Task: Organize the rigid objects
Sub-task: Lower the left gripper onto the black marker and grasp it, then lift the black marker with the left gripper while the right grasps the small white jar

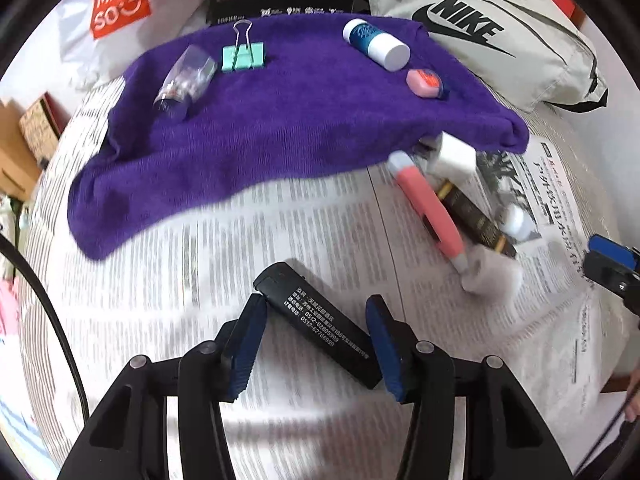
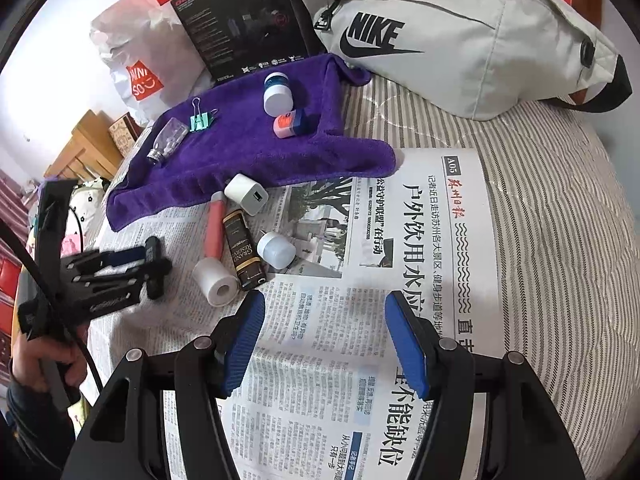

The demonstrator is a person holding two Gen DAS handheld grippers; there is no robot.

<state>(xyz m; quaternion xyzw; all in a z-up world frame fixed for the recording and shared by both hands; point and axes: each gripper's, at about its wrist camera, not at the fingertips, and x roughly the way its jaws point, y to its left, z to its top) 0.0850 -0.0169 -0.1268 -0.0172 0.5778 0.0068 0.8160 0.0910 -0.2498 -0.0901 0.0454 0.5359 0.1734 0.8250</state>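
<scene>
Left gripper [image 1: 316, 340] clamps a slim black lighter [image 1: 320, 322] over newsprint [image 1: 168, 280].
Right gripper [image 2: 324, 340] hangs released, ribbed blue pads [image 2: 406, 350] parted.

We look steeply down from the left wrist along its blue-padded fingers [image 1: 256, 344] at a newspaper [image 1: 200, 280], close, with a black lighter [image 1: 320, 324] right under the lens; the purple towel [image 1: 280, 128] lies further ahead. From the right wrist we also tilt down past its own fingers [image 2: 244, 344], a little further back, over the same newspaper [image 2: 320, 340]. Both views share the towel [image 2: 248, 152], the pink tube [image 1: 430, 204] [image 2: 215, 224], the white charger [image 1: 454, 156] [image 2: 247, 194] and the Nike bag [image 1: 492, 40] [image 2: 460, 52]. The right view catches the left gripper [image 2: 132, 266] at its left edge; the left view catches the right gripper [image 1: 612, 268] at its right edge.
</scene>
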